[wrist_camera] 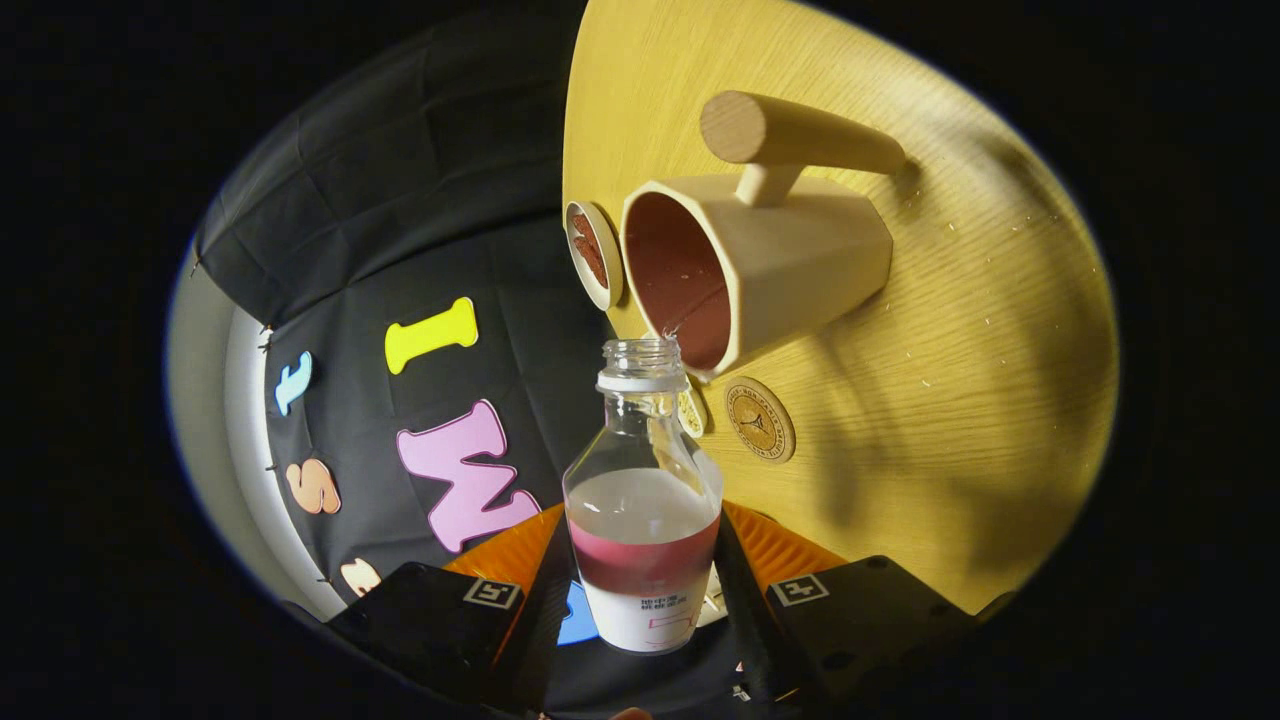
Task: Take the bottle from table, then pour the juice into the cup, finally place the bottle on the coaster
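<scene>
I have the bottle clamped between the two fingers of the gripper, both pads pressing on its lower body around the red band and white label, so the tongs are closed down on it rather than standing wide. The whole rig is rolled over for the pour: the table stands on edge in my view, and the bottle's open neck sits right at the rim of the cup, touching it or just short of it; I cannot tell which. The cup looks like a faceted wooden piece with a thick peg handle, its inside stained reddish. A small round dish sits just beyond it, and the coaster lies on the table close beside the cup's rim, near the bottle's neck. I judge the bottle to be clear, thin-walled plastic, uncapped and only part full of pale liquid, so it is light, its weight will shift as it tips, and it is smooth enough to slip or twist if I relax. The wall may give under hard squeezing, so I want firm, steady pressure low on the labelled section, where the body is widest and straightest, never on the tapering shoulder or neck.
</scene>
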`<state>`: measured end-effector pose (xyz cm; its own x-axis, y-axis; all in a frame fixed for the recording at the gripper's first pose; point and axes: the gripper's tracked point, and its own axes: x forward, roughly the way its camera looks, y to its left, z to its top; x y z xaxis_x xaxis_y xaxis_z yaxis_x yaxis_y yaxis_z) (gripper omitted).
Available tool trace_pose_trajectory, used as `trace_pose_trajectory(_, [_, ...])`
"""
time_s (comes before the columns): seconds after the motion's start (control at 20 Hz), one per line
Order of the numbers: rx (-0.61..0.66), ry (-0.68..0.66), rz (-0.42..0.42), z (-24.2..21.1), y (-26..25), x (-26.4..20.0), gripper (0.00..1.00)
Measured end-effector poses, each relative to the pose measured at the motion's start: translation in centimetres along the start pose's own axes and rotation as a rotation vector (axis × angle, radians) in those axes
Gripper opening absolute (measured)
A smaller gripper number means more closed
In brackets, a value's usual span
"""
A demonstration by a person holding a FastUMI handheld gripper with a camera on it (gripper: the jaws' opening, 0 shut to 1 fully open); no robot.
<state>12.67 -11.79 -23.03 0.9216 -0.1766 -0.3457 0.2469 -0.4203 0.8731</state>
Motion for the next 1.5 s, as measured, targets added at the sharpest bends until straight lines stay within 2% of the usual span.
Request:
trace_pose_trajectory(0.8, [0.094, -0.040, 0.021, 0.7, 1.2, 0.6, 0.75])
trace_pose_trajectory(1.5, [0.256, -0.009, -0.037, 0.0, 1.4, 0.7, 0.75])
